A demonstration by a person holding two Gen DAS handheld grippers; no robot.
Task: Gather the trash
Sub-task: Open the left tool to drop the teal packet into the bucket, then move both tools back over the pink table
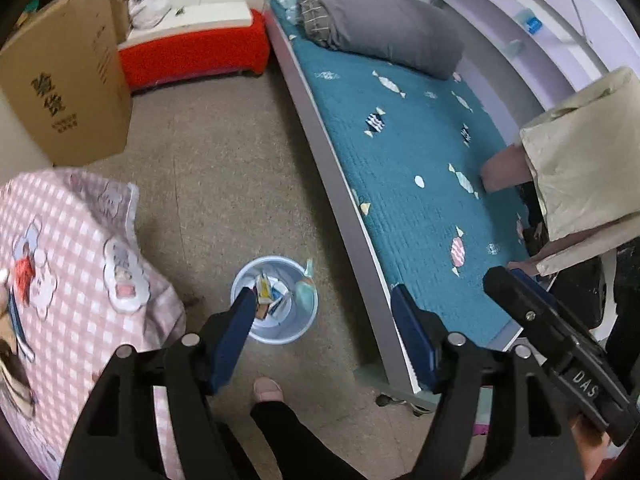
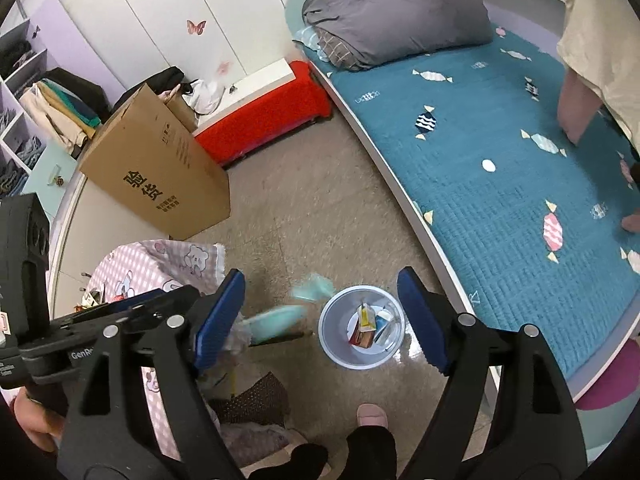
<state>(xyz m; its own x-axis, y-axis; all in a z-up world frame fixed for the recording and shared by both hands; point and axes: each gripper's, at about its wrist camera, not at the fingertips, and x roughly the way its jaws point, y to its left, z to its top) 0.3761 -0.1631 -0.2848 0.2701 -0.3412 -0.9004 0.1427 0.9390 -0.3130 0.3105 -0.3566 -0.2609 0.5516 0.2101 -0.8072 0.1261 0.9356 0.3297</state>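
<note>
Black trousers (image 2: 370,452), pink slipper (image 2: 372,415)

pale blue bin (image 1: 274,300), teal candy-print bedspread (image 1: 420,152), pink checked cloth (image 1: 72,248), red bench cover (image 1: 192,56).

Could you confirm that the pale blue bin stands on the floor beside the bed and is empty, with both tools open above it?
Not quite: the bin is not empty. The right wrist view shows cartons and wrappers inside it. The rest holds: it stands on the floor beside the bed, and the left tool and right tool are both open above it.
</note>
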